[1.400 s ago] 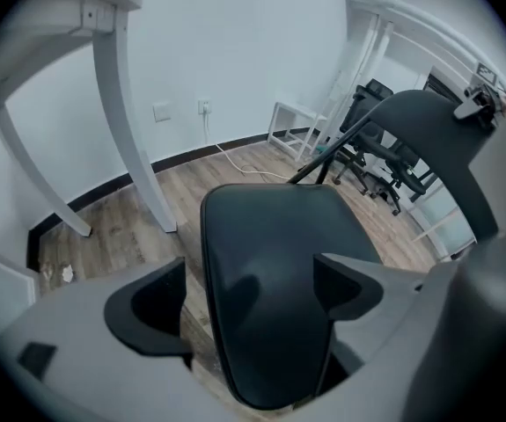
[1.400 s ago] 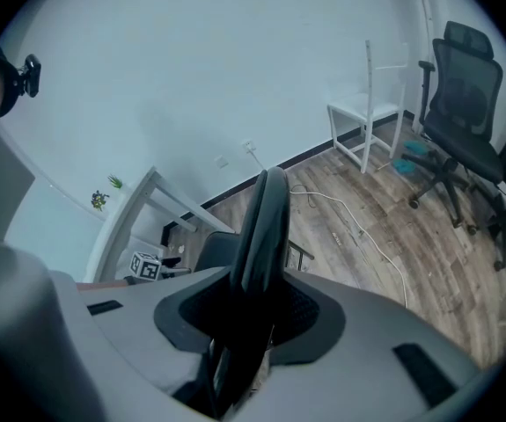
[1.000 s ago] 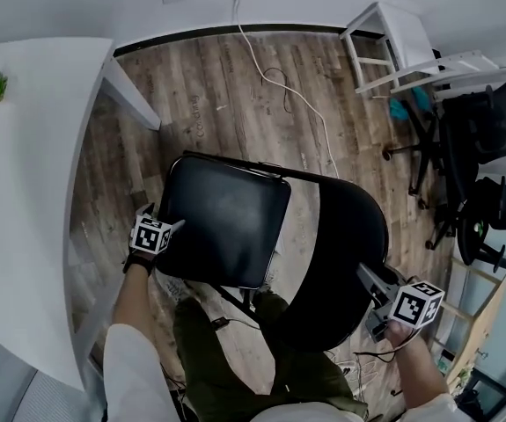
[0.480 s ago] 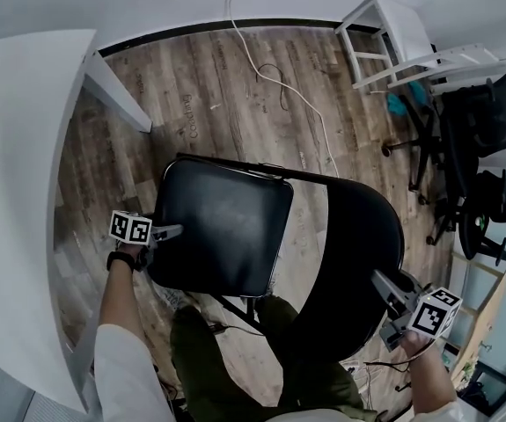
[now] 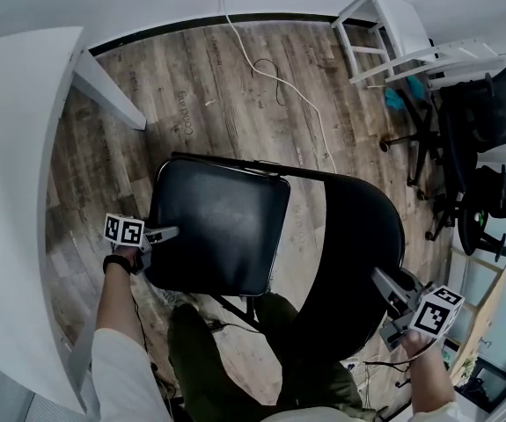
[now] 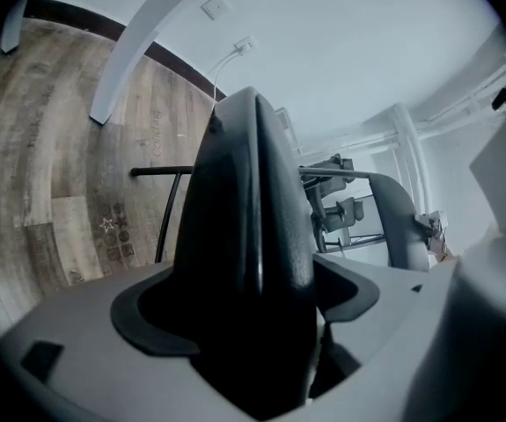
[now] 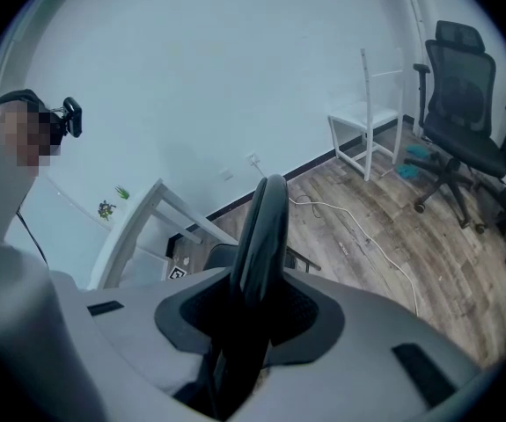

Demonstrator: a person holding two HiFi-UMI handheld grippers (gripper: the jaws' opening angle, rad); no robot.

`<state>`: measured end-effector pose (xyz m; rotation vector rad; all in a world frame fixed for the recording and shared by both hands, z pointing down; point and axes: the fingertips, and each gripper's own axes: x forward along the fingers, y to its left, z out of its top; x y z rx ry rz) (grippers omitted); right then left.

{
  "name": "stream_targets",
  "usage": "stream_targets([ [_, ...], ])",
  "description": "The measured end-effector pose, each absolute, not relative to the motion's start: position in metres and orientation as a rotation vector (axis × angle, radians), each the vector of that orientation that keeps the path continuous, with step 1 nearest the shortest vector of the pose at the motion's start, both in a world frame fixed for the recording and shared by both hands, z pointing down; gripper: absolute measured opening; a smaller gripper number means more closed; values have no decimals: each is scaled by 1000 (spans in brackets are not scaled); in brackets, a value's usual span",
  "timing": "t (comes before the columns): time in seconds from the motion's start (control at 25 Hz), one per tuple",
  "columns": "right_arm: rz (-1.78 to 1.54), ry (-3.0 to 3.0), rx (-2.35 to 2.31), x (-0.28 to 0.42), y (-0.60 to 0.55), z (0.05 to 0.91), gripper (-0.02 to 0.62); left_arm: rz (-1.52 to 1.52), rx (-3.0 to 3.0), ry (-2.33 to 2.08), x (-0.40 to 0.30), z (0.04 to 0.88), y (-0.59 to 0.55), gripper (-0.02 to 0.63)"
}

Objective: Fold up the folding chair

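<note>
Wood floor (image 5: 191, 86), folding chair (image 5: 314, 236) standing open right in front of us, our legs (image 5: 209, 341) under it. Left gripper (image 5: 170, 232) is at the left edge of the seat (image 5: 222, 222). Its jaws have just been closing, the padded edge sits between them and the pads look pressed on it: a wide pinch. Right gripper (image 5: 386, 281) is clamped narrow on the rim of the backrest (image 5: 354, 253). Our read: right steadies the back while left is placed to swing the seat up toward it.

Room: white bench (image 5: 15, 148) near on the left, office chairs (image 5: 490, 130) near on the right, cable (image 5: 279, 82) on the floor beyond. Most open room is ahead, so we fold inward, not sideways.
</note>
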<state>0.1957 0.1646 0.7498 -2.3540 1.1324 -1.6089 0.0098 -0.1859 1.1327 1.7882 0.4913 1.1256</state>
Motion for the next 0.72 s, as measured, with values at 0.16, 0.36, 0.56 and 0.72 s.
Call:
stream_targets([
  [0.16, -1602, 1138, -2342, 195, 166, 741, 126, 1136, 1793, 480, 5, 1123, -173, 419],
  [0.36, -1588, 1126, -2316, 195, 170, 731, 117, 1153, 1813, 468, 4, 1107, -159, 413],
  [0.56, -1570, 1117, -2282, 195, 174, 717, 107, 1187, 1819, 481, 6, 1085, -143, 405],
  [0.72, -1559, 1103, -2251, 197, 175, 703, 98, 1199, 1819, 485, 11, 1061, -131, 403],
])
